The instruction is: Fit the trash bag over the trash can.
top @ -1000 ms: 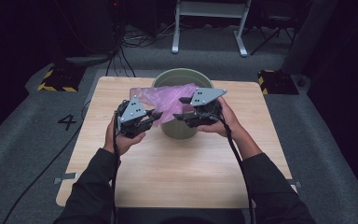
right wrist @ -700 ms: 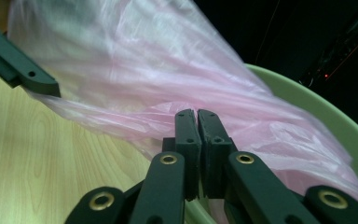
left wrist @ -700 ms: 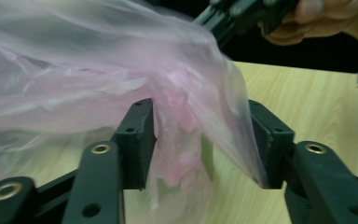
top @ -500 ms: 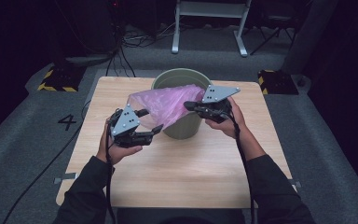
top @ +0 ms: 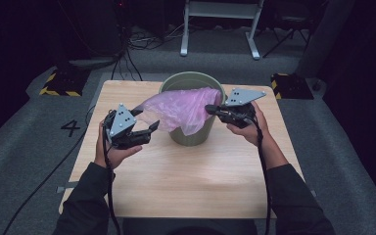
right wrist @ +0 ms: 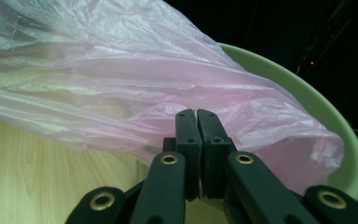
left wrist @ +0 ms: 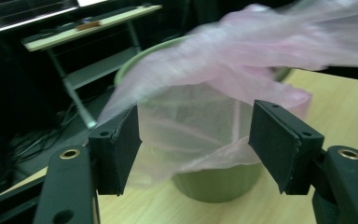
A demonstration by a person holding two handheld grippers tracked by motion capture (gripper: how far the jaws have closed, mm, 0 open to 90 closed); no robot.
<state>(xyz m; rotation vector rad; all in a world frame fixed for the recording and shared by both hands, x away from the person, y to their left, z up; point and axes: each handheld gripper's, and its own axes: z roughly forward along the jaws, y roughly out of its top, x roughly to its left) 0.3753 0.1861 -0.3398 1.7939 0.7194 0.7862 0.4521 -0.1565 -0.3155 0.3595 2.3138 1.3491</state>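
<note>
Two grippers are at work, and we hold one in each hand over the wooden table (top: 186, 181). Nearest to us, the left gripper (top: 149, 131) has its jaws wide apart and empty; in the left gripper view the pink plastic bag (left wrist: 223, 93) hangs just beyond and between the two black pads (left wrist: 123, 144), close but not touching them, with its loose lower edge drooping in front of the green bin (left wrist: 219, 182). On the other side, the right gripper (top: 210, 108) has its jaws pressed together. In the right gripper view the bag (right wrist: 121, 84) billows directly ahead of the closed tips, and we judge they are pinching a fold of its film, though the exact pinch point is hidden behind the pads.

Farther out, the green bin (top: 196, 139) stands upright on the far half of the table. The bag (top: 176, 110) is draped across its mouth, spilling over the near rim toward our left jaws and stretched toward our right jaws at the rim's other side.

As we judge it, lining the bin is only partly done: the bag has been brought to the bin and one side is gripped, but its mouth is not opened around the rim and its body is not pushed down inside. What remains is to catch the free edge with the left jaws, spread the opening, and fold it over the rim all round.
</note>
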